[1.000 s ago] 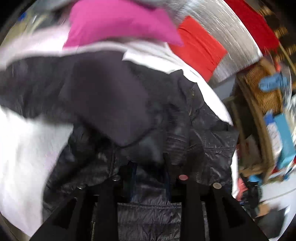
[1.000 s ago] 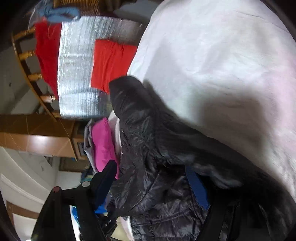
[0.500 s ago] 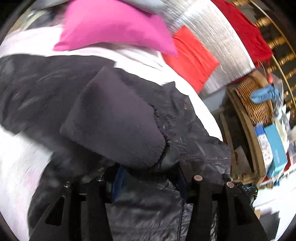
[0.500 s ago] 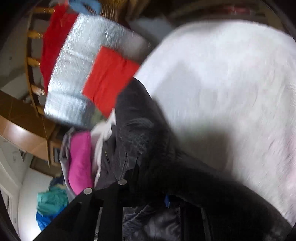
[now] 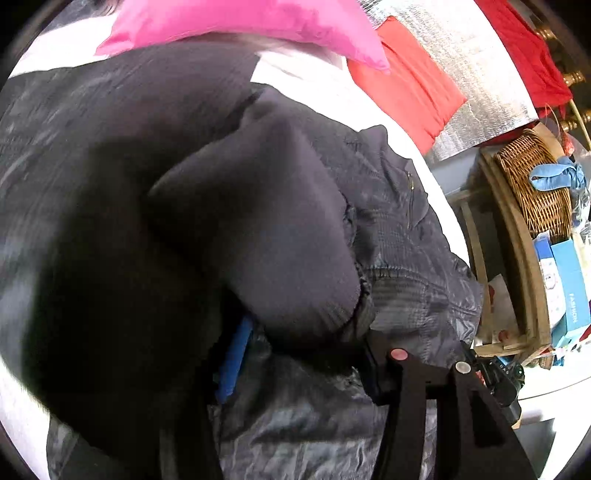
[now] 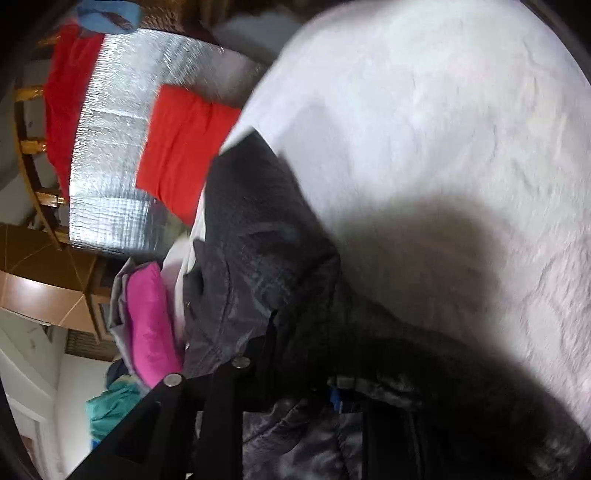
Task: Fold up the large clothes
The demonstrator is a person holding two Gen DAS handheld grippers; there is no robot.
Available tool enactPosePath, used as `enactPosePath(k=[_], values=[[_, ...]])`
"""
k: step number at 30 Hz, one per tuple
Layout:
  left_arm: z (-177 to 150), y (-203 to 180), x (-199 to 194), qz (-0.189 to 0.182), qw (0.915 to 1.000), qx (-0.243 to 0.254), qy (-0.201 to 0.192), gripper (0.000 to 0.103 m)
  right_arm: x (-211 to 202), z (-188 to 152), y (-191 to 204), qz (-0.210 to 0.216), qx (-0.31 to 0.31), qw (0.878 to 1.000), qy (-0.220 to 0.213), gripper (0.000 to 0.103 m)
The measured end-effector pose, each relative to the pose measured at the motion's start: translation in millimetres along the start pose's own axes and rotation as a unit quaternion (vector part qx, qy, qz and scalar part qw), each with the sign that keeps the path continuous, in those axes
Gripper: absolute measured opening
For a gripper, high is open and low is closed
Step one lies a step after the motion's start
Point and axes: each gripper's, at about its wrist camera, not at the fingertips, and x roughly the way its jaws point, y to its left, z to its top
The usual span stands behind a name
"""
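A black quilted puffer jacket (image 5: 406,236) with a knit cuff (image 5: 280,236) lies on a white bed sheet (image 6: 443,129). In the left wrist view the jacket fills most of the frame. My left gripper (image 5: 303,354) is shut on the jacket fabric near the cuff, with its blue pad showing. In the right wrist view the jacket (image 6: 258,258) runs from the frame's bottom up along the sheet. My right gripper (image 6: 306,384) is shut on the jacket's edge, and the fabric hides most of its fingers.
A pink garment (image 5: 240,22) lies at the bed's far side, also in the right wrist view (image 6: 147,317). A red cloth (image 5: 406,88) and silver foil mat (image 5: 461,55) lie beyond. A wicker basket (image 5: 535,184) and boxes stand on shelves to the right.
Both grippers have carried the jacket across the bed. The cuff and sleeve have come closer to the left camera and fill more of its view. The right view has swung round.
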Motion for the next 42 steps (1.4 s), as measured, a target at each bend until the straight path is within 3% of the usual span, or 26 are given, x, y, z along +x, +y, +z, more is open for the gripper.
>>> enactPosePath(k=[1, 2, 4, 6, 8, 10, 13, 16, 19, 22, 25, 29, 33, 35, 38, 40, 42], values=[[-2, 4, -2, -0.011, 0.9998, -0.014, 0.012, 0.056, -3, -1, -1, -0.003, 0.01, 1.0, 0.012, 0.046], [-5, 5, -1, -0.02, 0.9993, -0.024, 0.019, 0.056, -7, -4, 0, -0.008, 0.015, 1.0, 0.024, 0.072], [-15, 9, -14, -0.046, 0.9974, -0.044, 0.034, 0.057, -17, -11, 7, -0.008, -0.002, 0.999, 0.033, 0.082], [-25, 7, -27, -0.06, 0.996, -0.043, 0.049, 0.058, -29, -21, 19, -0.028, -0.048, 0.997, 0.045, 0.082], [-32, 6, -41, -0.07, 0.9952, -0.045, 0.05, 0.058, -35, -31, 29, -0.021, -0.085, 0.994, 0.066, 0.082], [-37, 11, -61, -0.076, 0.9953, -0.054, 0.026, 0.058, -40, -47, 43, -0.006, -0.133, 0.988, 0.076, 0.077], [-37, 14, -81, -0.087, 0.9942, -0.063, -0.001, 0.059, -33, -66, 63, -0.021, -0.197, 0.977, 0.075, 0.05], [-23, 10, -94, -0.091, 0.9932, -0.054, -0.048, 0.06, -11, -80, 77, -0.007, -0.218, 0.972, 0.091, 0.046], [-6, 9, -86, -0.057, 0.9935, -0.062, -0.077, 0.061, 9, -87, 92, -0.01, -0.259, 0.964, 0.059, 0.046], [7, 14, -56, -0.08, 0.9902, -0.099, -0.058, 0.061, 34, -89, 92, -0.013, -0.249, 0.966, 0.068, 0.046], [13, 15, -38, -0.069, 0.9918, -0.099, -0.04, 0.061, 46, -91, 84, -0.028, -0.238, 0.967, 0.085, 0.047], [11, 20, -22, -0.07, 0.9884, -0.121, -0.06, 0.059, 31, -88, 88, -0.006, -0.235, 0.968, 0.082, 0.047], [12, 21, -23, -0.057, 0.9865, -0.127, -0.087, 0.042, 17, -81, 80, -0.008, -0.23, 0.972, 0.045, 0.047], [12, 17, -26, -0.037, 0.9883, -0.106, -0.103, 0.039, 11, -72, 73, -0.009, -0.214, 0.977, 0.025, 0.047], [15, -13, -20, 0.043, 0.9904, -0.025, -0.129, 0.039, -3, -57, 67, -0.023, -0.209, 0.977, -0.016, 0.047], [13, -31, -9, 0.104, 0.9867, 0.035, -0.121, 0.039, -9, -49, 61, -0.021, -0.198, 0.98, -0.024, 0.047], [14, -34, 1, 0.119, 0.9867, 0.034, -0.105, 0.039, -15, -37, 53, -0.048, -0.188, 0.98, -0.041, 0.047]])
